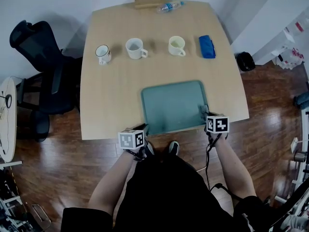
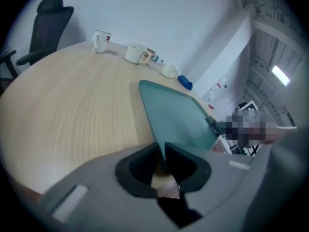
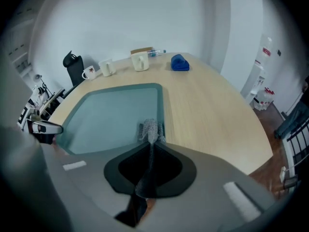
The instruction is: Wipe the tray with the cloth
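Note:
A teal tray [image 1: 174, 105] lies at the near edge of the wooden table [image 1: 111, 95], right in front of me. My left gripper [image 1: 143, 128] is shut on the tray's near left corner; in the left gripper view the tray's rim [image 2: 157, 129] runs straight into the closed jaws of the left gripper [image 2: 161, 150]. My right gripper [image 1: 207, 115] is at the tray's near right corner, shut on a grey mesh cloth [image 3: 149, 128]. The cloth sticks out past the right gripper [image 3: 150, 146] and rests on the tray [image 3: 111, 115] just inside its right rim.
Three mugs [image 1: 103, 53] [image 1: 135, 48] [image 1: 176, 45] stand in a row across the table's far half, with a folded blue cloth [image 1: 207, 46] at their right. A water bottle [image 1: 170, 6] and a wooden box [image 1: 149, 0] lie at the far edge. A black office chair [image 1: 38, 57] stands left.

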Motion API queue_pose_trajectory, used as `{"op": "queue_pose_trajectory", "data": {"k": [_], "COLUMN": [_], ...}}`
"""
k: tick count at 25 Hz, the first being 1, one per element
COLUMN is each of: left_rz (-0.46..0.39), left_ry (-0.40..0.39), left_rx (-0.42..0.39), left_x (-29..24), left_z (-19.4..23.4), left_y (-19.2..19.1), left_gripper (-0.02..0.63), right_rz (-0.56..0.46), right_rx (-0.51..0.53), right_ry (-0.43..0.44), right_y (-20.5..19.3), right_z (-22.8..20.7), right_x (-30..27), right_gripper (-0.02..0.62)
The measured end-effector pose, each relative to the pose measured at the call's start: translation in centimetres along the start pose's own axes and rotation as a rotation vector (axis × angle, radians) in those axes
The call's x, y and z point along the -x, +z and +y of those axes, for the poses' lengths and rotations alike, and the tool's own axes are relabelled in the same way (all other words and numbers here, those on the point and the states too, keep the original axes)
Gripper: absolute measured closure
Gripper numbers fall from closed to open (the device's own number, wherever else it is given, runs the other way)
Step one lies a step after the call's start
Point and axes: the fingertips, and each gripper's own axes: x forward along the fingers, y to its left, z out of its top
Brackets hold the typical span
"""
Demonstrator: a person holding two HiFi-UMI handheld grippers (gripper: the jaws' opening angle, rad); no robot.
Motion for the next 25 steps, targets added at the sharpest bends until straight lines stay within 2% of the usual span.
{"op": "queue_pose_trajectory", "data": {"k": [5,9,11,14,21,25], "left_rz": [0.002,0.003,-0.001,-0.013,-0.019,-0.021], "left_ry": [-0.006,-0.006,-0.007,-0.006,-0.040,-0.053], "left_rx": [0.001,0.000,-0.002,0.006,0.023,0.025], "left_x": [0.0,0.0,0.0,0.2,-0.1,-0.3], "left_z": [-0.1,-0.1,0.0,0.2,-0.3,-0.5], "left_y": [0.0,0.0,0.1,0.2,0.3,0.3], "left_gripper": [0.554,0.554,0.552,0.554,0.555,0.555], "right_rz": [0.002,0.000,0.001,0.006,0.074,0.160], "right_rx": [0.012,0.017,0.027,0.072,0.372,0.554], "right_ry": [-0.012,0.010,0.054,0.177,0.382,0.480], "right_y": [-0.6,-0.6,-0.7,-0.5,-1.0,-2.4], "right_z": [1.4,3.5,5.6,10.9,24.8,29.3], "right_x": [-0.2,-0.2,-0.4,-0.6,-1.3,-1.4], "right_gripper": [0.569,0.569,0.569,0.568,0.568,0.568]}}
